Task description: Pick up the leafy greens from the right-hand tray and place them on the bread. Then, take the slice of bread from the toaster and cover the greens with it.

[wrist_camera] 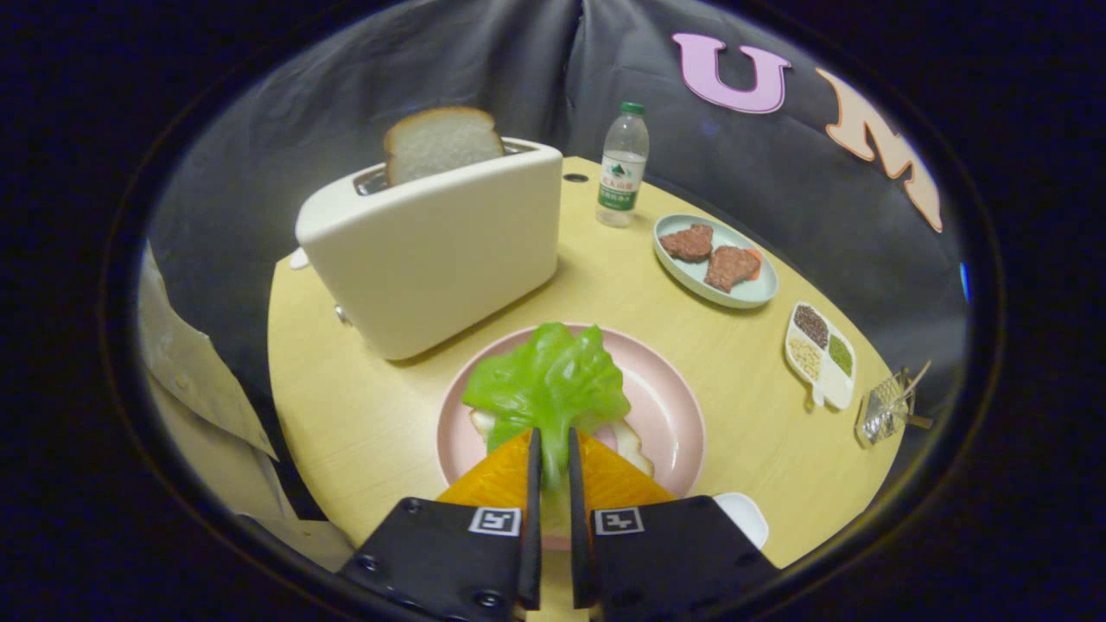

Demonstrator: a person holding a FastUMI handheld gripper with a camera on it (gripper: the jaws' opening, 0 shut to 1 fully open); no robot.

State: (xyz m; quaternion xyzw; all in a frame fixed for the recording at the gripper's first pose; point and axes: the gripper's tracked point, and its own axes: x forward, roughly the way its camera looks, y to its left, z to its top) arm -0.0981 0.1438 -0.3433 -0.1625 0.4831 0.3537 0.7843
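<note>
Crinkled leafy greens (549,380) drape over the plated bread (635,445); another bread slice (442,142) stands in the toaster (432,250).

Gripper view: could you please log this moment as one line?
tool: shut on lettuce leaf | leaf: over bread on pink plate | toaster: bread slice still in slot

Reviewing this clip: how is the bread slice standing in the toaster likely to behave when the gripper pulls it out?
The bread slice stands well above the toaster slot, so its top edge looks easy to pinch. It looks soft and porous, so probably light, and a hard squeeze might dent it. The gripper is shut on the leafy greens over the pink plate, so it must release first.
</note>
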